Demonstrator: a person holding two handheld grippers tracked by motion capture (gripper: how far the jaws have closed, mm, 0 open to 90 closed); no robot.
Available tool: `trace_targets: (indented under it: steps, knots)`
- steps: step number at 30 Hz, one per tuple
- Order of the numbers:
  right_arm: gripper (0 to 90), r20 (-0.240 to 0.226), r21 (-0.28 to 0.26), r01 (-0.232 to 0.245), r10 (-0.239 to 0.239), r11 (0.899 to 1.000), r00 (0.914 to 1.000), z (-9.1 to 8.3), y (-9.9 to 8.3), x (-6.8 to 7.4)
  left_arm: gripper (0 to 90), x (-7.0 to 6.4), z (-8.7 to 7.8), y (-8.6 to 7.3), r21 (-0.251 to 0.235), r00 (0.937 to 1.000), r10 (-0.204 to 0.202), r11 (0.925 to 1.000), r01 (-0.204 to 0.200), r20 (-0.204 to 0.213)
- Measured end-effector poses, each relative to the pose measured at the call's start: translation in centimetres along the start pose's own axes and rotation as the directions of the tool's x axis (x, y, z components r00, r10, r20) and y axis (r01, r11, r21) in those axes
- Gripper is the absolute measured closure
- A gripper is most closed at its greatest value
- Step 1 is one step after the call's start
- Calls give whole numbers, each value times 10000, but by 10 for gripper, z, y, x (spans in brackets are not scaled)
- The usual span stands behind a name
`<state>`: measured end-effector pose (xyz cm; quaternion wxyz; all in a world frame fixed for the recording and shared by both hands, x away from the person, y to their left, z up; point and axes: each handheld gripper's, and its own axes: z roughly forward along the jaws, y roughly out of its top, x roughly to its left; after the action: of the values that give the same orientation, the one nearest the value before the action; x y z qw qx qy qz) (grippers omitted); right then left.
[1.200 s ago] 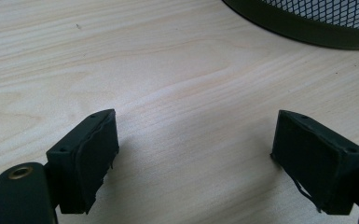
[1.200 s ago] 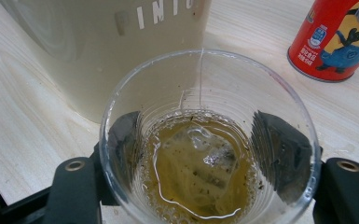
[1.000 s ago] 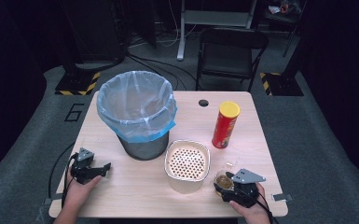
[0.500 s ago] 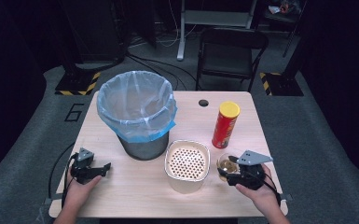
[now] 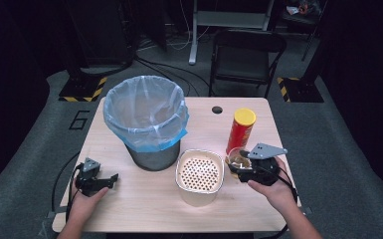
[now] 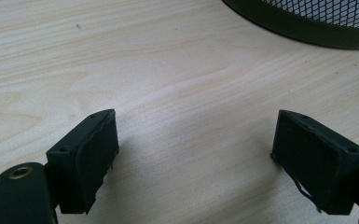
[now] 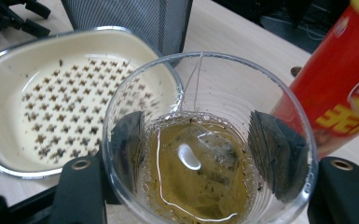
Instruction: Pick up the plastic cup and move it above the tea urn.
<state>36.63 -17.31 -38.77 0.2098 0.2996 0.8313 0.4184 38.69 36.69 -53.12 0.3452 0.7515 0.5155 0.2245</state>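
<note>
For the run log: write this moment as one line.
right gripper: shut on clear cup of brownish liquid | left gripper: open, low over table | strainer box beside cup

red can (image 7: pixel 340 79) top cut off, bin (image 6: pixel 307 21) mostly cropped

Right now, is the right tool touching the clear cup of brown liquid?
Touching. In the right gripper view the right tool has both black pads pressed against the walls of the clear cup, one on each side.
</note>
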Motion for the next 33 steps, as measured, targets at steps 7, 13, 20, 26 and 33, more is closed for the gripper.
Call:
trace_targets:
  steps: [7,13,20,26,33]
  knots:
    - [364,289,-336,530,-521,9980,9982,-4,25,-4,139,0,0,0,-2,10000,0,10000,0,-1]
    - [366,80,-553,666,-662,9962,9978,0,45,-12,139,1,-1,1,120,10000,48,9999,-49,59]
    - [372,-271,-629,723,-741,9954,9969,17,59,-22,139,1,-1,1,120,10000,61,9999,-62,62]
    - [375,-131,-741,1203,-1216,9900,9925,34,66,-22,139,1,-1,1,122,9999,98,9999,-98,29]
    - [377,-75,-785,1790,-1802,9807,9836,56,71,-17,139,1,-1,1,124,9999,98,9999,-99,31]
